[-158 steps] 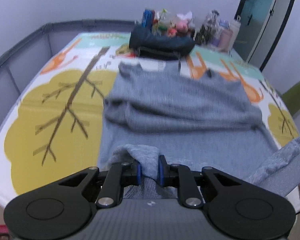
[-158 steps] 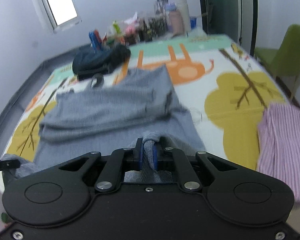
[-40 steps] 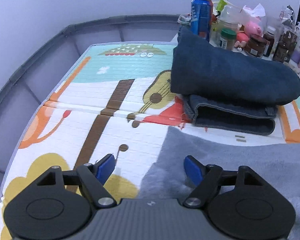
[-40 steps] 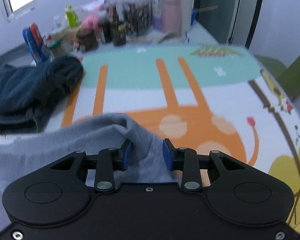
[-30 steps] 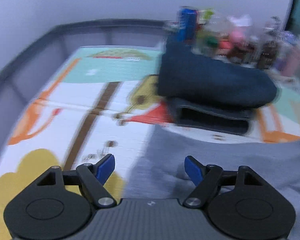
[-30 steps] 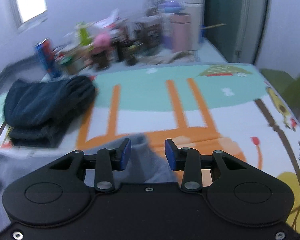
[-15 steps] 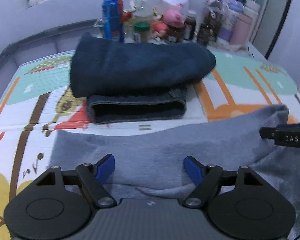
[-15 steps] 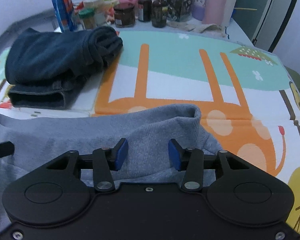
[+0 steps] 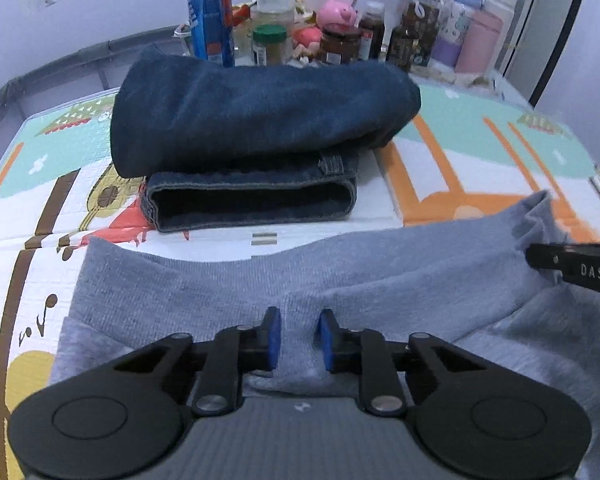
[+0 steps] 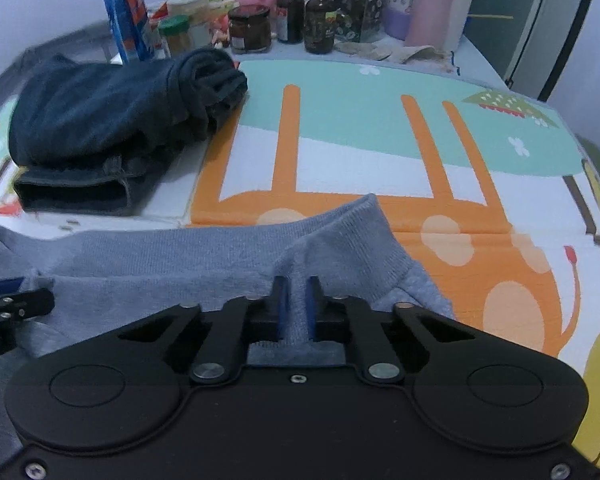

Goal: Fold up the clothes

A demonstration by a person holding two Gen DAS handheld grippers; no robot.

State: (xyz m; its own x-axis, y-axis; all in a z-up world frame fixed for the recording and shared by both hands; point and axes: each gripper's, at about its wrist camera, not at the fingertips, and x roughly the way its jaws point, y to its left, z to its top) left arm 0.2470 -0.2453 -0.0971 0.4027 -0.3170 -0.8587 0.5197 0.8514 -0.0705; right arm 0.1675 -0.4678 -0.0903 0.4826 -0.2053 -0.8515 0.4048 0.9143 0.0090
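Grey sweater [image 9: 380, 276] is pinched by left tool [image 9: 299, 338] and by "DAS"-marked right tool [image 10: 296, 304].

Sweater [image 9: 220, 296] on mat [image 9: 452, 168]; folded jeans [image 9: 256, 128] behind; bottles [image 10: 320, 12] probably behind jeans.

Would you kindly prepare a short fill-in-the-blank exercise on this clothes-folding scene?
1. The right tool is shut on the ____ sweater.
2. The folded jeans lie ____ the sweater on the mat.
3. Behind the jeans stands a blue ____.

Missing words: grey; beyond; can
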